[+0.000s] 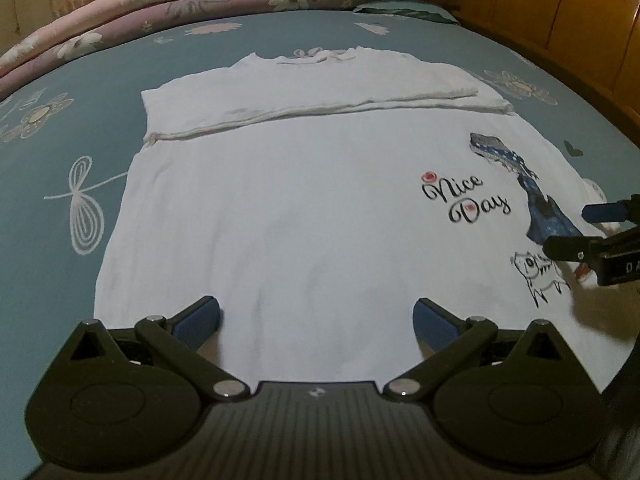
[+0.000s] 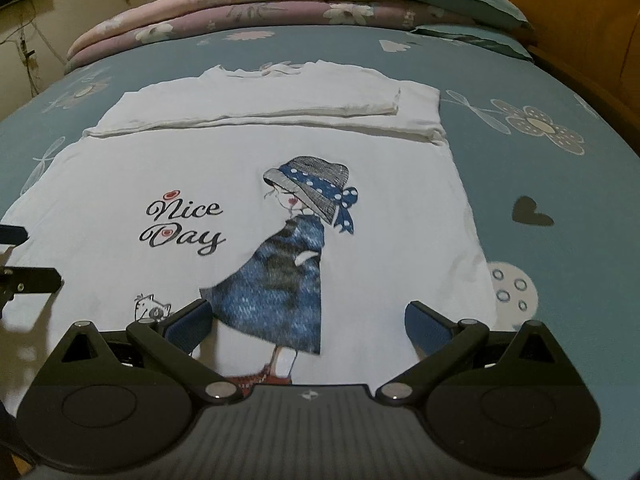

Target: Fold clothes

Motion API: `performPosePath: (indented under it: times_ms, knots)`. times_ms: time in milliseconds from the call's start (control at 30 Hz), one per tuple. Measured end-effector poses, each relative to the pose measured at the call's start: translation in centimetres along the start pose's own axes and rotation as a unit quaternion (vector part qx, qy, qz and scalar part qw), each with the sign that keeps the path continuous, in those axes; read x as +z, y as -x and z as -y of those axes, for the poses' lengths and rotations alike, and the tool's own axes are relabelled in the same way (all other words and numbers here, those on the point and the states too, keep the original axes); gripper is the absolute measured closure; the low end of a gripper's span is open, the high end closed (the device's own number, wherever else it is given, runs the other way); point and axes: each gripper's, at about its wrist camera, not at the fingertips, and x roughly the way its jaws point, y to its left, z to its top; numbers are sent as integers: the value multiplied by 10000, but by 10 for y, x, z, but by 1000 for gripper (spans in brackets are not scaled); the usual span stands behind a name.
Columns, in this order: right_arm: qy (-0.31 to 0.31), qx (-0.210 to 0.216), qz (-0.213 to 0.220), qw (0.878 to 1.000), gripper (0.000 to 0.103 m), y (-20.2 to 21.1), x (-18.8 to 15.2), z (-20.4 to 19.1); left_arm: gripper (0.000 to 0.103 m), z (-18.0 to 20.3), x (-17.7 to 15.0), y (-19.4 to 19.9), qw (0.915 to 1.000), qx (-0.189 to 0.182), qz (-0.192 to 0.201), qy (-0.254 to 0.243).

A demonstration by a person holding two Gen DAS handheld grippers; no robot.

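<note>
Left claw: my left gripper (image 1: 316,316) hangs spread wide over the near edge of the white T-shirt (image 1: 304,216), pinching nothing.
Garment: the T-shirt lies flat, print up, on the blue floral bedsheet (image 1: 60,240); the girl-in-hat print (image 2: 288,256) and "Nice Day" lettering (image 2: 184,224) face me.
Done: the far portion (image 2: 260,108) is already turned over into a layered band across the shirt.
Left to do: by my judgement, the wide near body is unfolded; most folds remain.
Right claw: my right gripper (image 2: 308,320) is likewise spread, low over the print, holding nothing.
Edges: the near edge sits under both claws; the right side edge (image 2: 472,240) lies clean on the sheet.
Room: bare sheet flanks the shirt both sides; folded quilts (image 2: 240,8) and pillows (image 2: 468,0) lie well beyond it.
</note>
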Motion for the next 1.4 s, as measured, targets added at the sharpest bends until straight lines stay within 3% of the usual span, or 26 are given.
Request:
performPosePath:
  times_ms: [1000, 1267, 1400]
  knots:
    - [142, -70, -90, 9998, 0, 18, -20, -2, 1, 6, -11, 5, 9998, 199, -31, 39]
    - [258, -39, -119, 9996, 0, 19, -21, -2, 0, 8, -7, 5, 9996, 229, -109, -84]
    - [318, 45, -167, 9993, 0, 22, -18, 0, 1, 15, -5, 11, 9985, 247, -181, -452]
